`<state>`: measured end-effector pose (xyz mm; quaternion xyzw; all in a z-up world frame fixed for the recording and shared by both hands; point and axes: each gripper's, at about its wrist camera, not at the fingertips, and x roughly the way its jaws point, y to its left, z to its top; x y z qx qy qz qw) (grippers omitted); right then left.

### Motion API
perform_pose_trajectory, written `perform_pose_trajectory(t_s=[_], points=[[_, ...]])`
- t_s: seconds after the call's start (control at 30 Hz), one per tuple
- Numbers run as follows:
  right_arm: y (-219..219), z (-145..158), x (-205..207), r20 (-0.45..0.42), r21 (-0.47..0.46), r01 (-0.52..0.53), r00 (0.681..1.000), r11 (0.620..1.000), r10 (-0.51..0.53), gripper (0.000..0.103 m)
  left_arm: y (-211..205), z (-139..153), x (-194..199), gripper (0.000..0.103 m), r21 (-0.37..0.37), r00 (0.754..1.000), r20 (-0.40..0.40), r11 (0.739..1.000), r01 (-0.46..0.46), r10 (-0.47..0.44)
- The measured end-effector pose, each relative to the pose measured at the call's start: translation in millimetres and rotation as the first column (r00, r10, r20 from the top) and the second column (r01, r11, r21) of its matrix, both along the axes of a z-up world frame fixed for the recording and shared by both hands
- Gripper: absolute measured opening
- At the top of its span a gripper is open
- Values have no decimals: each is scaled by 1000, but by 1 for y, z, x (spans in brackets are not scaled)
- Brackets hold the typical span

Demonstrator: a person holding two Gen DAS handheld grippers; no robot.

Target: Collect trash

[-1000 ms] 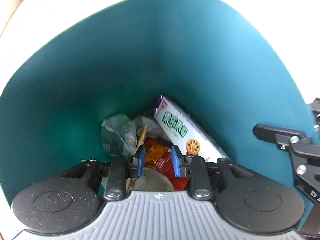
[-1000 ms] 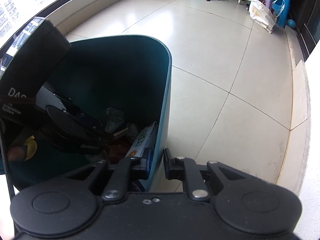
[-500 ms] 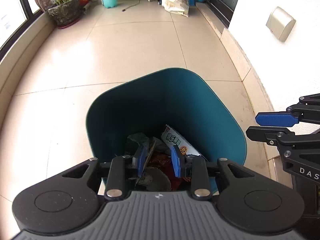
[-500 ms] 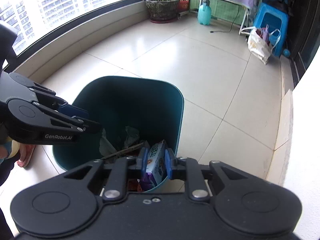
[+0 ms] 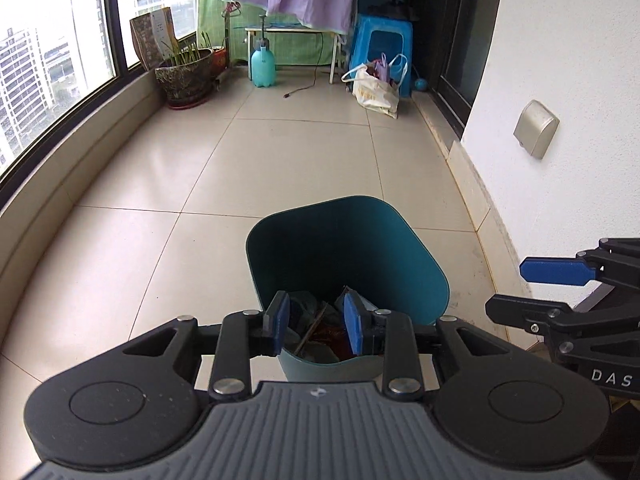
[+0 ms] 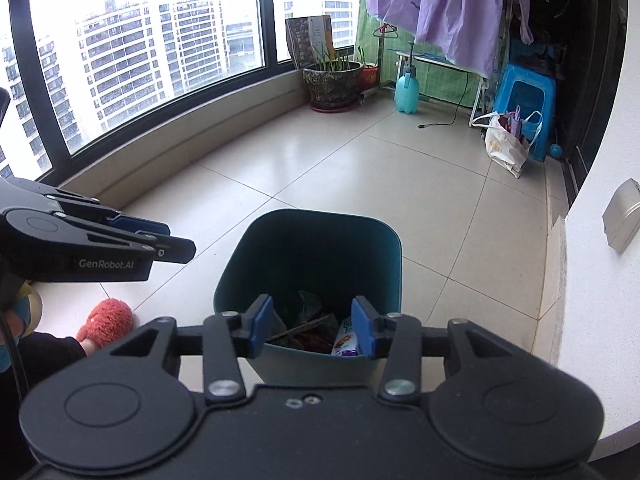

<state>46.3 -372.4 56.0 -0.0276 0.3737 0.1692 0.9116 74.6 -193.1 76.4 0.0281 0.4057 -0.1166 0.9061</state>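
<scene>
The teal bin point(image 6: 308, 264) stood on the tiled floor point(image 6: 360, 168) below both grippers, holding wrappers, a white snack box point(image 6: 345, 340) and reddish packets; that much seemed collected, and no loose trash showed on the tiles in view. The left gripper point(image 5: 314, 322) and the right gripper point(image 6: 310, 326) hung above the bin's near rim, jaws opening, nothing gripped between them. The bin's bottom was dark, its contents hard to sort; floor behind the person lay hidden.
</scene>
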Motion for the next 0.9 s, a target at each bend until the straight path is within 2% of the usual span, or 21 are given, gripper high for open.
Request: perform_pose_trajectory(t_s=[0.07, 0.1, 0.13, 0.23, 0.3, 0.4, 0.5, 0.6, 0.73, 0.9], points=[[1, 0, -6, 22, 6, 9, 1000, 1000, -9, 52, 3, 4, -11, 56, -14, 999, 32, 1000, 1, 0], [2, 0, -10, 32, 10, 12, 999, 1000, -12, 61, 4, 6, -17, 72, -24, 999, 53, 1000, 0, 1], [3, 1, -13, 45, 17, 16, 999, 1000, -16, 64, 6, 9, -24, 76, -33, 997, 75, 999, 4, -2], [3, 3, -23, 84, 40, 29, 996, 999, -32, 73, 5, 12, -36, 76, -25, 995, 102, 1000, 18, -15], [1, 4, -27, 102, 70, 43, 994, 997, -50, 87, 6, 12, -39, 77, -41, 995, 95, 999, 22, -18], [-5, 3, -35, 136, 128, 65, 987, 990, -83, 101, 11, 9, -43, 80, -59, 996, 89, 998, 8, -2], [-11, -1, -35, 154, 160, 89, 981, 983, -114, 103, 15, 0, -46, 80, -66, 997, 76, 998, 4, 1], [-14, -7, -29, 128, 186, 112, 982, 976, -137, 103, 17, -10, -43, 80, -74, 999, 45, 997, 2, 1], [-11, -12, -24, 139, 148, 135, 978, 980, -155, 103, 19, -21, -41, 80, -69, 1000, 27, 998, -11, 13], [-14, -20, -18, 82, 169, 166, 980, 972, -182, 103, 21, -29, -39, 80, -76, 1000, -1, 997, -13, 13]])
